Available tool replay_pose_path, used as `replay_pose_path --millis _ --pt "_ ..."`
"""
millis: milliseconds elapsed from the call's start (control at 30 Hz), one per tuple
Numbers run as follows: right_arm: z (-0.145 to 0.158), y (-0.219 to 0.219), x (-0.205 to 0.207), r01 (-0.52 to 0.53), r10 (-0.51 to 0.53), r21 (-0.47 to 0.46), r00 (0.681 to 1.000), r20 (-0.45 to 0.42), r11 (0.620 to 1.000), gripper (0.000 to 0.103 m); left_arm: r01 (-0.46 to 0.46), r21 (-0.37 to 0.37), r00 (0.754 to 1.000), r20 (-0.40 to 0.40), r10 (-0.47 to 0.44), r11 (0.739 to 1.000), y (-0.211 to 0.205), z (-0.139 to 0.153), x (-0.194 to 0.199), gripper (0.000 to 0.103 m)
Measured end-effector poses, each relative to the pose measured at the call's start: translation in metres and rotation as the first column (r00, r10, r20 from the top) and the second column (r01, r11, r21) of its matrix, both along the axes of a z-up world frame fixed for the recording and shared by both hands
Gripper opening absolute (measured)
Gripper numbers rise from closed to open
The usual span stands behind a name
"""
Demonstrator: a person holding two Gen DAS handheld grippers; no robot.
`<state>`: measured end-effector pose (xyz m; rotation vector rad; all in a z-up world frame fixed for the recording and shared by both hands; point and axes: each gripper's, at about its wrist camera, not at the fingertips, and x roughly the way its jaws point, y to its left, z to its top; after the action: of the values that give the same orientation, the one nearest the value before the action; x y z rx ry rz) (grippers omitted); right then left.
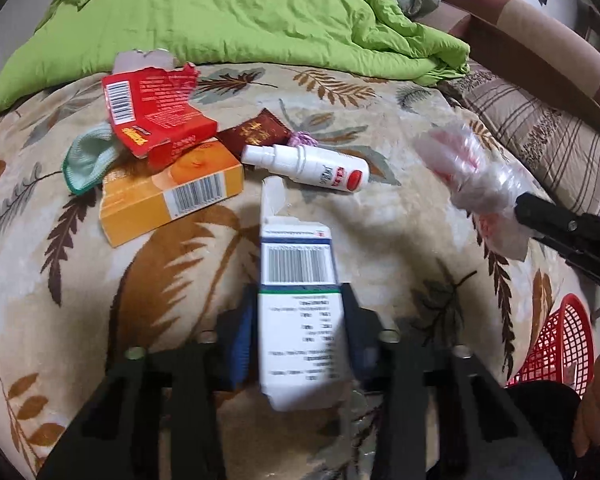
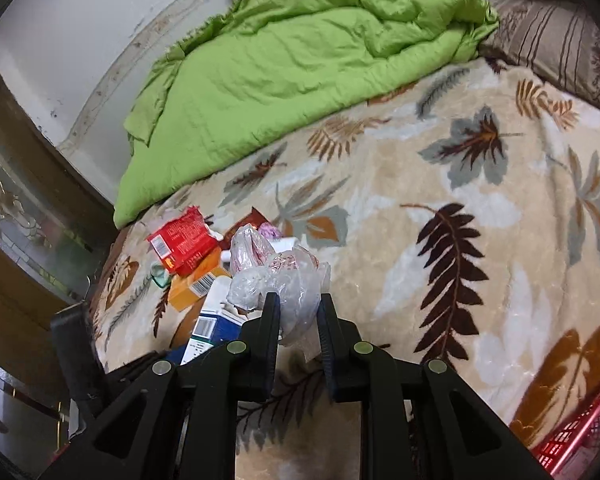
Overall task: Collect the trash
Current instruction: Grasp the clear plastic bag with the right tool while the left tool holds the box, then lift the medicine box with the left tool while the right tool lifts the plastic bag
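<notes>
Between the left hand-held gripper [image 1: 300, 300] fingers sits the white carton [image 1: 300, 320], clamped.

You had a bed under a leaf-print blanket [image 1: 172, 280], and on it lay a green quilt [image 1: 228, 12], a torn red box [image 1: 156, 116], an orange box [image 1: 168, 200] and a white spray bottle [image 1: 312, 164].

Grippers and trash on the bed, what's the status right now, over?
Left gripper shut on white carton. Right gripper shut on crumpled plastic bag. Red basket at bed's edge. Nothing blocking.
</notes>
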<state>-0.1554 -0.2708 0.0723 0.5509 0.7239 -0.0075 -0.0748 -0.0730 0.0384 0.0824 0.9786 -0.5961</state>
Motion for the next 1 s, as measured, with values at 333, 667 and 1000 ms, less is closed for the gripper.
replay_pose_path --millis 333,667,1000 --pt "0.007 0.027 -0.017 -0.014 0.017 -0.084 0.999 0.038 0.996 0.02 -0.123 -0.034 0.976 0.179 0.127 0.992 0.025 0.034 -0.035 0.033" --pt "0.007 0.05 -0.007 -0.072 0.079 -0.119 0.995 0.054 0.99 0.02 -0.255 0.007 0.934 0.26 0.244 0.967 0.053 0.039 -0.045 0.033" --pt "0.006 0.055 -0.005 -0.086 0.094 -0.137 0.994 0.052 0.987 0.02 -0.271 0.018 0.923 0.29 0.254 0.962 0.059 0.041 -0.041 0.033"
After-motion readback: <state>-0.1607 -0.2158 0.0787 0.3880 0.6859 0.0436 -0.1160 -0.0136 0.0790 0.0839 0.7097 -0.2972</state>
